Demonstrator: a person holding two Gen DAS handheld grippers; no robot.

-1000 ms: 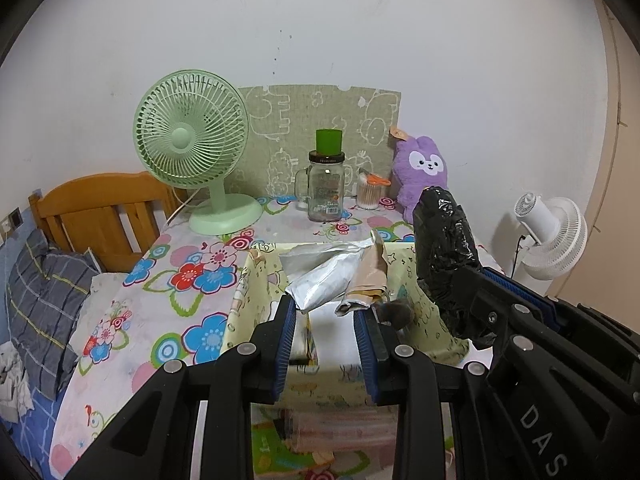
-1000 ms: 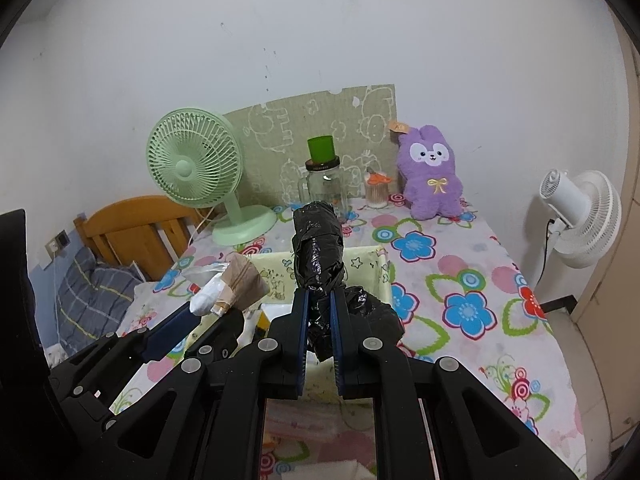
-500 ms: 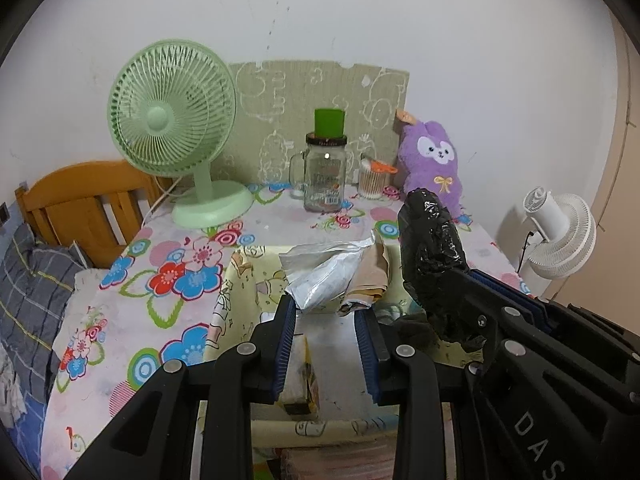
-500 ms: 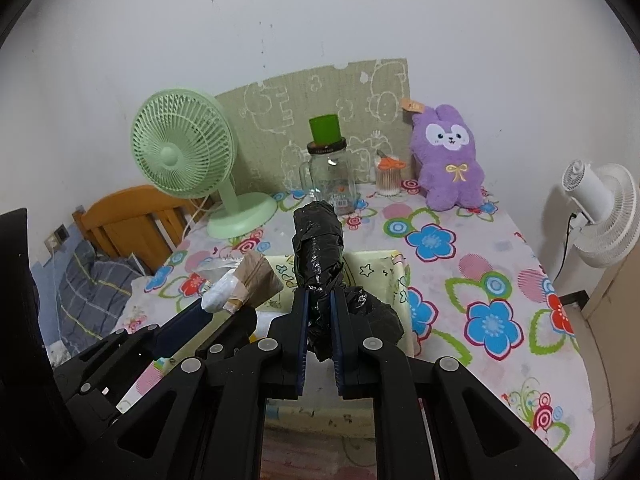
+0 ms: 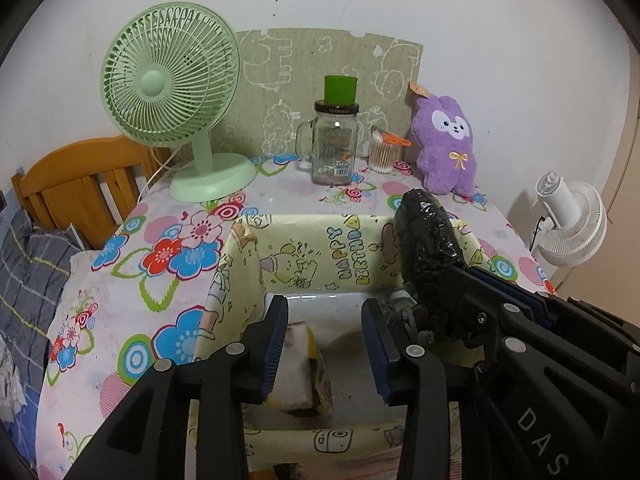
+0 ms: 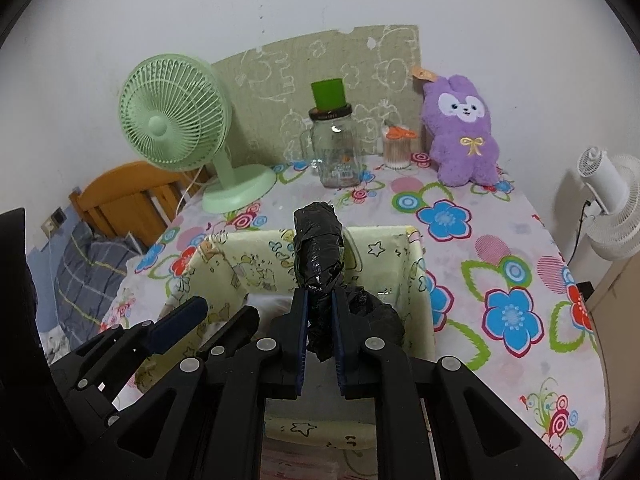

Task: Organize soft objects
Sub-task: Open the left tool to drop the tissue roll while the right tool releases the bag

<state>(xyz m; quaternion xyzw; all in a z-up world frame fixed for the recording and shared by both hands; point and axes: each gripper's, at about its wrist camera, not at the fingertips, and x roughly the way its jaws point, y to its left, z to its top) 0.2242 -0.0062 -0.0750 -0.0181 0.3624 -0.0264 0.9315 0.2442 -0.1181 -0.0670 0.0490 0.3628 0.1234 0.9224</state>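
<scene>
- Black plastic roll [image 6: 318,256], crinkled and glossy, clenched between the blue pads of the right gripper [image 6: 320,322]; it stands upright over the right side of the fabric bin [image 5: 240,276].
- Same roll seen from the left wrist view [image 5: 430,240], beside the bin's right wall.
- Left gripper [image 5: 324,344] released, jaws spread with nothing between them, hanging above the bin's interior.
- Bin: pale yellow cloth, cartoon print, "HAPPY BIRTHDAY" lettering on the inner far wall. White liner at the bottom.
- White-and-yellow packet [image 5: 298,372] lies inside the bin near its left wall, just below the left gripper's left finger.
- Bin sits on a flowered tablecloth [image 6: 508,280].
- Behind it, well apart: green desk fan [image 5: 172,80], glass jar [image 5: 334,148] with green cap, purple plush rabbit [image 5: 448,144].
</scene>
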